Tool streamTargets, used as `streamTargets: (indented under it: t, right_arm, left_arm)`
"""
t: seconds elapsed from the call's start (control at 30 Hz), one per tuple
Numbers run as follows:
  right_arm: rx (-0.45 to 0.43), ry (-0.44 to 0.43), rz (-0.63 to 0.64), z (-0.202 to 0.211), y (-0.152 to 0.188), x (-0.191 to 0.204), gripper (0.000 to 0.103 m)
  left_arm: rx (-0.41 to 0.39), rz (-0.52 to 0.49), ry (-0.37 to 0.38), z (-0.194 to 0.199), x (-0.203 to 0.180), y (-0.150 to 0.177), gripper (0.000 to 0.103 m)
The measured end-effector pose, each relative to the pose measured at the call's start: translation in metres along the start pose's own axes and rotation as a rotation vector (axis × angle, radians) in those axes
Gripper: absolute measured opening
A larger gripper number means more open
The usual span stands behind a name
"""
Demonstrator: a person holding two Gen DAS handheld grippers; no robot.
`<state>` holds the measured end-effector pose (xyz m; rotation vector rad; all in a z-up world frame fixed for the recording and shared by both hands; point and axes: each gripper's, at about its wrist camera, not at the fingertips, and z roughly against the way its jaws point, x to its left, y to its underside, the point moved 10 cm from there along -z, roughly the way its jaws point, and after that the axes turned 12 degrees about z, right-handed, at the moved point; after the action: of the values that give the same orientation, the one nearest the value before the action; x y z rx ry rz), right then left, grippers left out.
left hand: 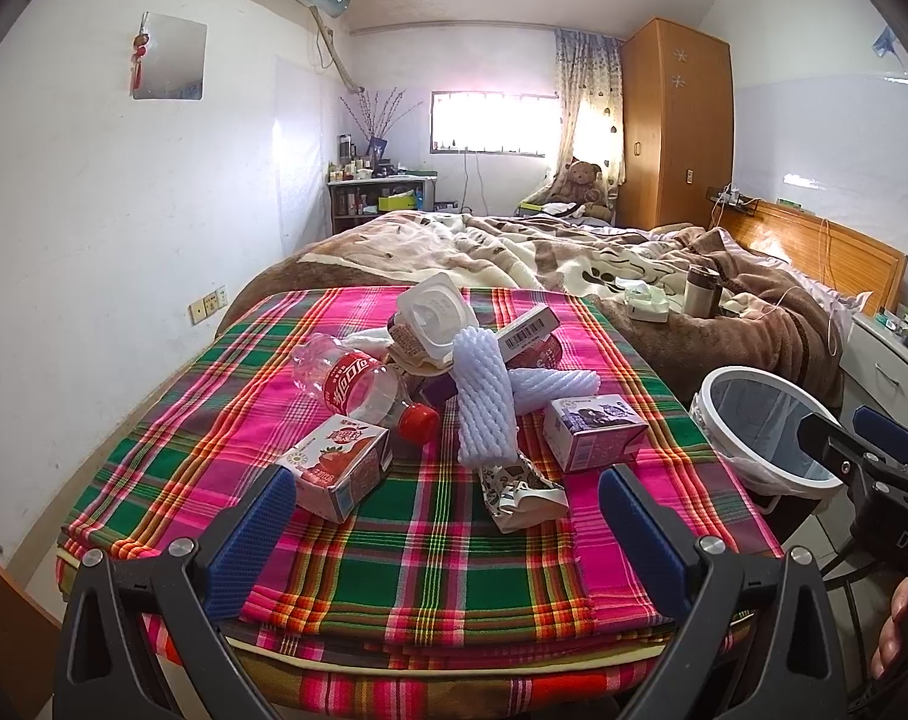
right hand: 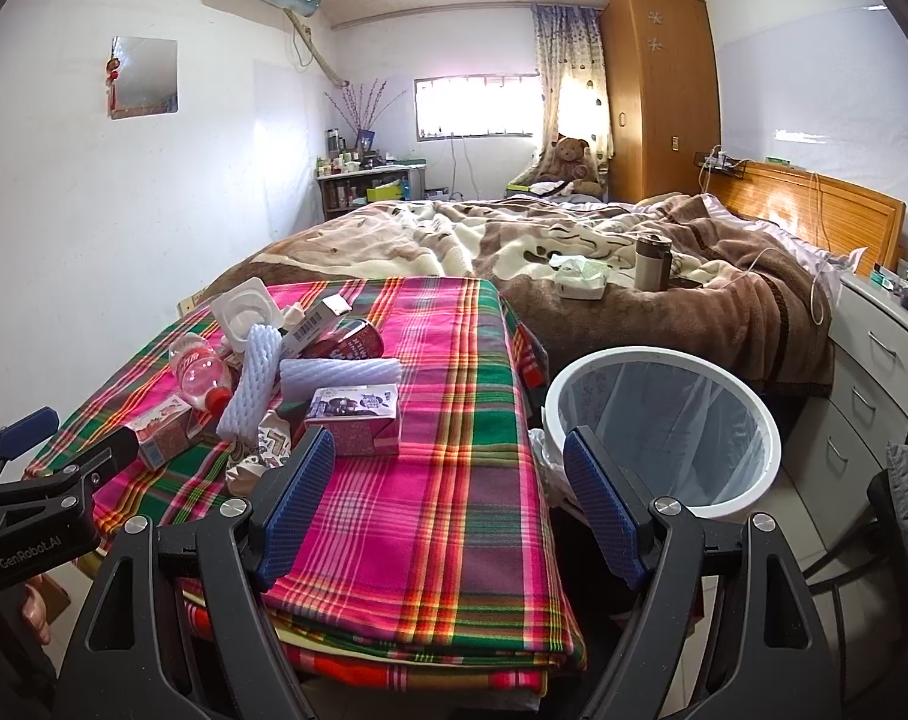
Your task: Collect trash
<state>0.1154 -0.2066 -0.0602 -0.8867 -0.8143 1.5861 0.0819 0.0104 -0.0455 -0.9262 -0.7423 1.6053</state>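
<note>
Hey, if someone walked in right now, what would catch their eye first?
The pile of trash, with a bottle, cartons and foam sleeves, heaped on the bright plaid cloth covering the table. Next, the white bin standing just right of it, lined with a bag. Behind both, the unmade bed.

Both grippers, left gripper [left hand: 442, 534] and right gripper [right hand: 448, 498], have black frames, ribbed blue finger pads [left hand: 250, 540], silver screws, and white lettering on the bodies.
</note>
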Motion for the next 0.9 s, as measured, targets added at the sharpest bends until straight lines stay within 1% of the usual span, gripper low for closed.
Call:
streamTargets:
  t: [0.9]
  right_arm:
    - [-0.001, 0.001, 0.002, -0.0003, -0.0007, -0.0002, 0.080]
  left_arm:
    - [0.006, 0.006, -0.005, -0.0024, 0.0046, 0.0020, 0.102]
